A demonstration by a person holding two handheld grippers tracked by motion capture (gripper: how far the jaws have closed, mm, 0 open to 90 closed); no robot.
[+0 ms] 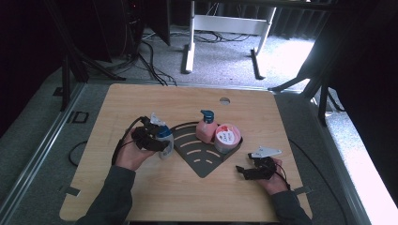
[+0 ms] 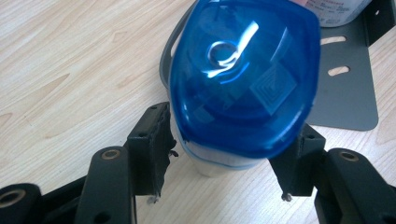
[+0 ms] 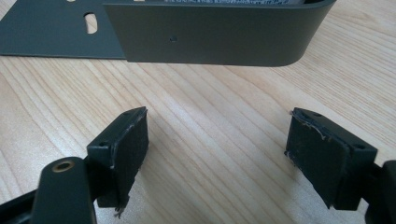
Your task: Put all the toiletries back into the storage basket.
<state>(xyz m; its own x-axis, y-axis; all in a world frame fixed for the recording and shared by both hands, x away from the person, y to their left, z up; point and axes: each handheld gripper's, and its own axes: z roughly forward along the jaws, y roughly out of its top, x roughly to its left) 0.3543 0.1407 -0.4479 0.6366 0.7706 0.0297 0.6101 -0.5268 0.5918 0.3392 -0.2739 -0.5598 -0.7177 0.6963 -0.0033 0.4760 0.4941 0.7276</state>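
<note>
A pale bottle with a translucent blue cap stands on the wooden table at the left edge of a dark grey fan-shaped rack. My left gripper is shut on the bottle just under its cap, one pad on each side of the body. A pink pump bottle and a round pink-lidded jar stand in the rack against its curved back wall. My right gripper rests low over the table, open and with nothing between its pads, facing the rack's outer wall.
Bare wood lies in front of the rack and along the table's near edge. A small round hole sits near the far edge. Beyond the table are floor cables and the feet of a white stand.
</note>
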